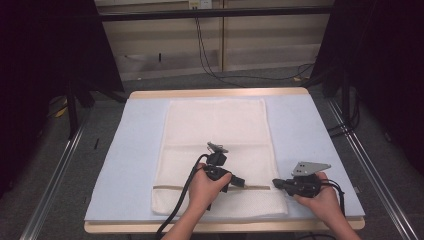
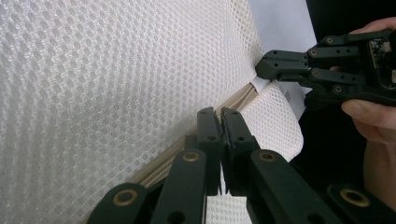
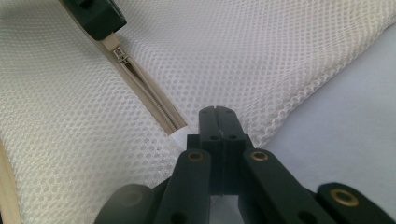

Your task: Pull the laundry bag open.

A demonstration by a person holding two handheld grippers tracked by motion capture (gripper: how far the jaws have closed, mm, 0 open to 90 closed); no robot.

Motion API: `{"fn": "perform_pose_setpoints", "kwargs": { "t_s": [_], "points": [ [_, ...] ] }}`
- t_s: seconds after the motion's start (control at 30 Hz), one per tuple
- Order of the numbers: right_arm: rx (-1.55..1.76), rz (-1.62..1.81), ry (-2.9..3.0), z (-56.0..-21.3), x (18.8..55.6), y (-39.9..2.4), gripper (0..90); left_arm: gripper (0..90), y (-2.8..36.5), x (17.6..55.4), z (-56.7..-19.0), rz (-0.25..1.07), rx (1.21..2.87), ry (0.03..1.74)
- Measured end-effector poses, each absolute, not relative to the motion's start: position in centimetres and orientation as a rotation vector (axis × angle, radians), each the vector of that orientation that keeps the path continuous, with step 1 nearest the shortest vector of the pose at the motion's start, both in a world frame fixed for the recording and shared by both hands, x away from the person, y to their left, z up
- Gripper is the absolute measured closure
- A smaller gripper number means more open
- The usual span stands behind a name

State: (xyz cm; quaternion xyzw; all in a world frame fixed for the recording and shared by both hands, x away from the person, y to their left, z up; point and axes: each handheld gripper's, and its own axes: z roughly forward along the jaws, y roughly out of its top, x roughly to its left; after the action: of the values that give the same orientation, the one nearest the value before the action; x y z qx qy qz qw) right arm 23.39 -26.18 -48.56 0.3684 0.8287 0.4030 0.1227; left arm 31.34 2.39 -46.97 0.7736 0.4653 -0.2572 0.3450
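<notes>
While both grippers were clenched | left gripper [image 1: 239,181] at zipper [image 3: 140,84] of mesh bag [image 1: 215,125] | right gripper [image 1: 276,184] pinned its end (apparently) | next: slide pull along, keeping cloth taut

The left hand [image 1: 204,190] comes in from the near edge, forearm slanting up and to the right, wrapped around the left gripper [image 1: 242,182]. That gripper points right, level with the table, its jaws pressed together. The right hand [image 1: 322,197] sits near the right edge, cupping the right gripper [image 1: 275,183] from below, grey plate on top. This gripper points left, toward the other, jaws closed tight. The two tips face each other, near but apart.
</notes>
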Motion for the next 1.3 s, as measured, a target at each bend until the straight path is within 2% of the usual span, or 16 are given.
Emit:
{"fn": "perform_pose_setpoints", "kwargs": {
  "t_s": [1.3],
  "points": [
    [1.076, 1.175, 2.418, -48.6, 23.4, -26.2, 90.0, 87.5, 4.8, 31.4, -46.7, -0.646, 2.015, 1.218]
  ]
}}
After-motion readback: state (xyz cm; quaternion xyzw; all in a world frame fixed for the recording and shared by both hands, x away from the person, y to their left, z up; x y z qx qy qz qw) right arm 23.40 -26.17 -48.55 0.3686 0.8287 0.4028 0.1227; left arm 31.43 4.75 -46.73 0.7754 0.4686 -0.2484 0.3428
